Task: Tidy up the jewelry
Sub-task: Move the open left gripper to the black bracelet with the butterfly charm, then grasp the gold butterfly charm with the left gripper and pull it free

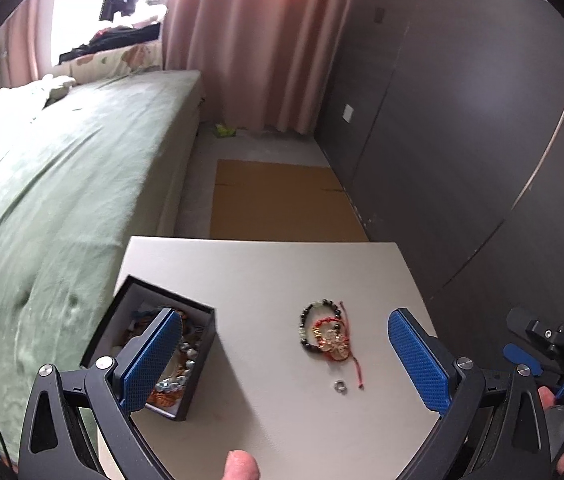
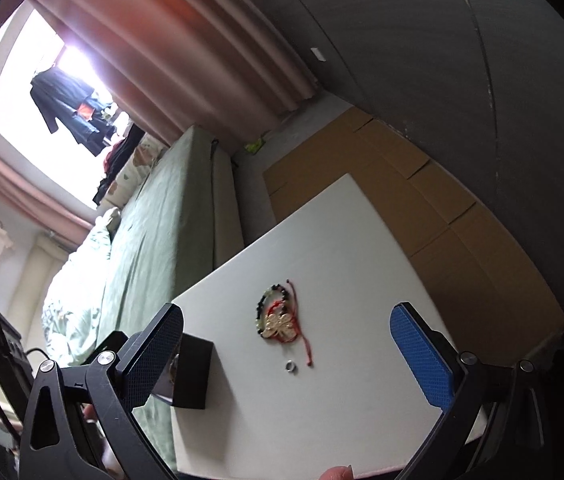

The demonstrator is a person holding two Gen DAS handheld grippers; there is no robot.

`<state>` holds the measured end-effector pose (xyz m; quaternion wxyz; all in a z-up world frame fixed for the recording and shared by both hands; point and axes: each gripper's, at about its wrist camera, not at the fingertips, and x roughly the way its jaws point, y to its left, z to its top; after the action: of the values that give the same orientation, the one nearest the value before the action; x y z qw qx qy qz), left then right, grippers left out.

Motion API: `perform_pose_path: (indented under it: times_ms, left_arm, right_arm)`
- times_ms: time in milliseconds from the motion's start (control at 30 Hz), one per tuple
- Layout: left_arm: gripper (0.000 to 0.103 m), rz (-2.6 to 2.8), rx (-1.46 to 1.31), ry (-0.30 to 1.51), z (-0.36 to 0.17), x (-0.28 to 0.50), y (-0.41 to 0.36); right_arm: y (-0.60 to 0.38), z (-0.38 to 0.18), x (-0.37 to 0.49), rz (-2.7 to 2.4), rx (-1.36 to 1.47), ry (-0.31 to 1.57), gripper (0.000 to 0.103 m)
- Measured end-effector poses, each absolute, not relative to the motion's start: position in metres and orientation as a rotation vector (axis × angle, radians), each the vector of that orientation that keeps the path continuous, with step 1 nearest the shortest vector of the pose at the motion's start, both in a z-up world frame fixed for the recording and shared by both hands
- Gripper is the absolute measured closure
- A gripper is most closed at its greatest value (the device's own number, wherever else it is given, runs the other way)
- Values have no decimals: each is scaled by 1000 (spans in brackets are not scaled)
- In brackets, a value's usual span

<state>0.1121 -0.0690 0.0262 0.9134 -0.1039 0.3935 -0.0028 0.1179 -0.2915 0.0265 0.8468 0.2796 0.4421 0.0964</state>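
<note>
A black jewelry box [image 1: 153, 344] stands open on the left of the white table [image 1: 265, 280], with several beaded pieces inside. A bead bracelet with a red cord and gold charm [image 1: 326, 332] lies mid-table, and a small silver ring [image 1: 340, 386] lies just in front of it. My left gripper [image 1: 282, 360] is open and empty above the table, its left finger over the box. My right gripper [image 2: 286, 356] is open and empty, hovering over the bracelet [image 2: 277, 320] and ring [image 2: 290, 367]. The box [image 2: 191, 372] shows behind its left finger.
A bed with a green cover [image 1: 61, 184] runs along the table's left side. Flat cardboard [image 1: 277, 200] lies on the floor beyond the table. A dark wardrobe [image 1: 462, 120] stands on the right. Pink curtains [image 1: 249, 40] hang at the back.
</note>
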Motion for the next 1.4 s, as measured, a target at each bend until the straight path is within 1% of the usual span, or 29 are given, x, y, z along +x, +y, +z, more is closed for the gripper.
perform_pose_path:
  times_ms: [133, 433, 533, 600, 667, 733, 800, 833, 867, 933, 1033, 1133, 1200, 1267, 1400]
  left_arm:
    - [1, -5, -190, 826, 26, 121, -78]
    - [1, -31, -125, 936, 5, 148, -100]
    - [7, -54, -113, 977, -5, 160, -108]
    - [15, -59, -111, 1010, -15, 168, -112]
    - [27, -64, -99, 1045, -24, 176, -117]
    - [30, -77, -97, 1084, -35, 184, -121]
    - [40, -82, -92, 1120, -45, 191, -126]
    - [46, -86, -87, 1134, -48, 193, -129]
    - [49, -95, -81, 1151, -53, 195, -132]
    - [52, -107, -69, 1176, -60, 197, -137]
    - [53, -106, -59, 1207, -71, 201, -141]
    - [63, -99, -57, 1233, -81, 204, -145]
    - [64, -98, -47, 1246, -87, 207, -149]
    - [68, -84, -16, 1252, -92, 208, -153]
    - [68, -70, 23, 1271, -103, 210, -161]
  right_arm:
    - [-298, 26, 121, 189, 579, 957, 0]
    - [-322, 16, 128, 128, 591, 1005, 0]
    - [-331, 10, 132, 91, 597, 1026, 0]
    - [-335, 5, 134, 70, 602, 1038, 0]
    - [-339, -1, 137, 65, 621, 1052, 0]
    - [-341, -3, 139, 69, 638, 1058, 0]
    - [-342, -4, 141, 73, 645, 1058, 0]
    - [-343, -4, 142, 75, 646, 1058, 0]
    - [-343, -5, 143, 77, 649, 1058, 0]
    - [-345, -5, 143, 77, 655, 1059, 0]
    - [-348, -7, 144, 73, 671, 1059, 0]
    - [-348, -8, 146, 76, 681, 1062, 0]
    - [-349, -9, 147, 74, 688, 1065, 0]
    - [-350, -10, 146, 73, 689, 1066, 0]
    - [-350, -11, 146, 74, 684, 1072, 0]
